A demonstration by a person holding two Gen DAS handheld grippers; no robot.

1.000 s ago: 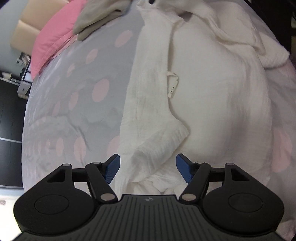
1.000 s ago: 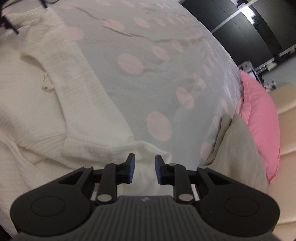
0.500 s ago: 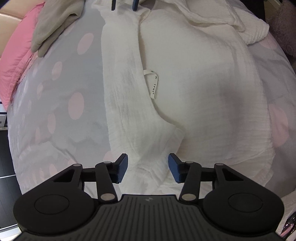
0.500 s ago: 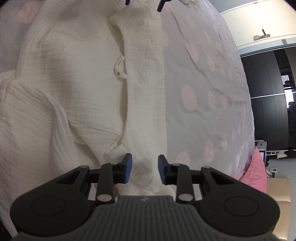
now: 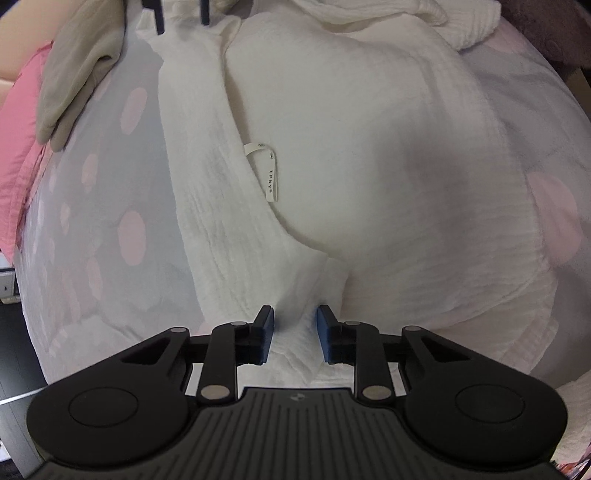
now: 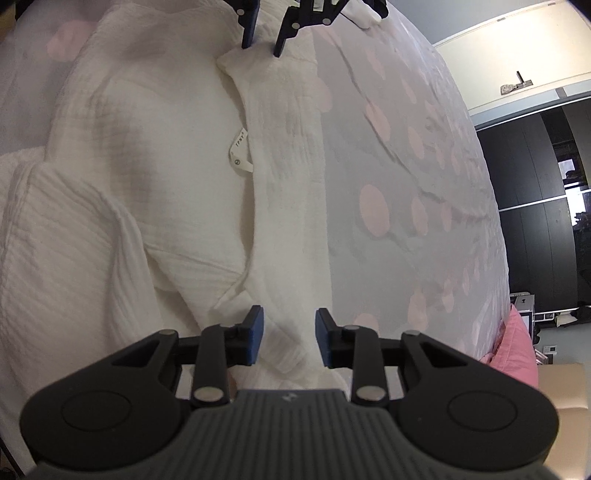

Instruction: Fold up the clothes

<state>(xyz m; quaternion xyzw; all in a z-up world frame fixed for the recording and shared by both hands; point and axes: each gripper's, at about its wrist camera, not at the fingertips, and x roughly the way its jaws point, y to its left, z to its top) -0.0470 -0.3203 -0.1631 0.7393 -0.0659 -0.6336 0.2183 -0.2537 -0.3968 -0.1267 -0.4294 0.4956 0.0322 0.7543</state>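
Observation:
A white crinkled garment point(image 5: 351, 140) lies spread on the bed, its neck label point(image 5: 267, 173) facing up; it also shows in the right wrist view point(image 6: 155, 155). My left gripper point(image 5: 294, 336) is open, its blue pads on either side of one corner of the garment's folded edge strip. My right gripper point(image 6: 287, 336) is open over the opposite end of that strip point(image 6: 288, 206). Each gripper's fingers show at the top of the other's view: the right one point(image 5: 181, 14) and the left one point(image 6: 264, 27).
The bed has a grey cover with pink dots point(image 6: 399, 177). A beige garment point(image 5: 74, 70) and a pink pillow point(image 5: 18, 155) lie at the bed's edge. Dark cabinets point(image 6: 528, 206) stand beyond the bed.
Both grippers have moved onto the ends of the garment's edge strip and now face each other. The left jaws narrowed; the right jaws widened.

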